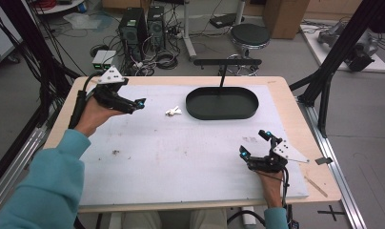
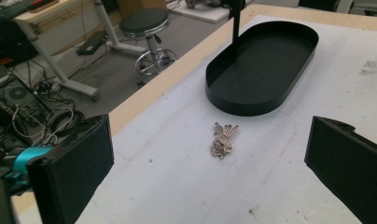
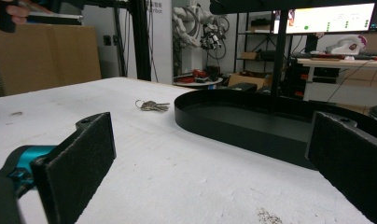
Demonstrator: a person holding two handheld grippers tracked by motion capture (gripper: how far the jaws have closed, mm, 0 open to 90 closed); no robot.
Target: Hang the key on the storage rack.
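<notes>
The white-covered table (image 1: 181,162) carries little: a black oval tray (image 1: 222,103) with an upright post and crossbar at the far side, and just to its left, apart from its wall, a small bunch of keys (image 1: 173,112) lying flat on the bare surface. The left gripper (image 1: 133,105) hovers near the keys with its jaws spread wide and empty, pointed toward them, so the step in hand looks like the reach for a pickup. The right gripper (image 1: 255,145) rests low at the near right of the table, jaws also spread wide, holding nothing. To do this well, the left gripper should come down so the bunch sits centred between the pads, then close low against the table, since the keys lie thin and flat and could slide or fan apart under a shallow pinch. In the left gripper view the keys (image 2: 222,139) look silvery, several blades on a ring, bunched loosely.
</notes>
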